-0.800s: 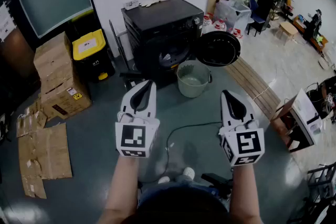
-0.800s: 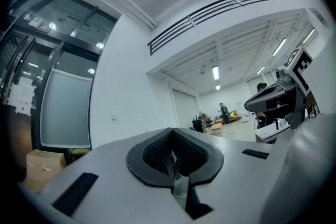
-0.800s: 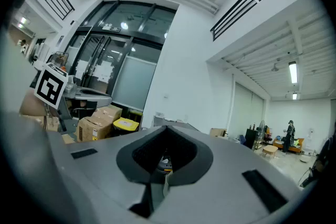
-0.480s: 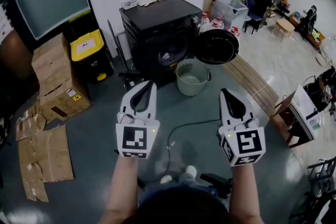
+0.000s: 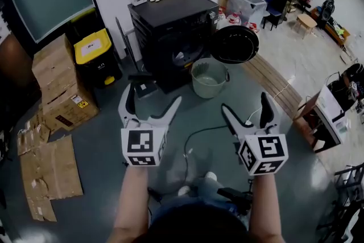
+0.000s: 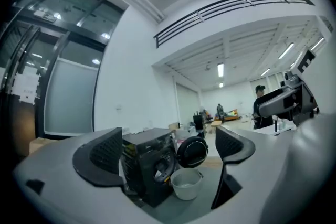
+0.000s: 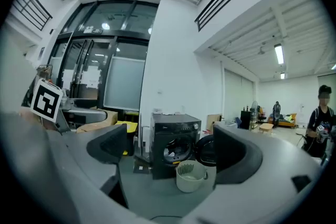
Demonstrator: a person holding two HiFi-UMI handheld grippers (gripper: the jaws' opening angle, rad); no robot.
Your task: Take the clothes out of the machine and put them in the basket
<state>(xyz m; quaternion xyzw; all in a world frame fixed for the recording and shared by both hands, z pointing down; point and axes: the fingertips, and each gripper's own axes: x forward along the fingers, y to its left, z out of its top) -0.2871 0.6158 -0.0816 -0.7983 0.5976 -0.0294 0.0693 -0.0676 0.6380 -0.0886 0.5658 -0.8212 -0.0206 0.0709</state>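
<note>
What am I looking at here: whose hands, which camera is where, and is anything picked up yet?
No robot: a person holds a two-jaw tool in each hand. The head view looks down from a camera on the person's head; the left tool and right tool are both open and empty. The other two pictures look along each tool's own jaws. Ahead on the floor stand a black washing machine, its door swung open, and a pale basket in front of it. Something white shows inside the machine.
</note>
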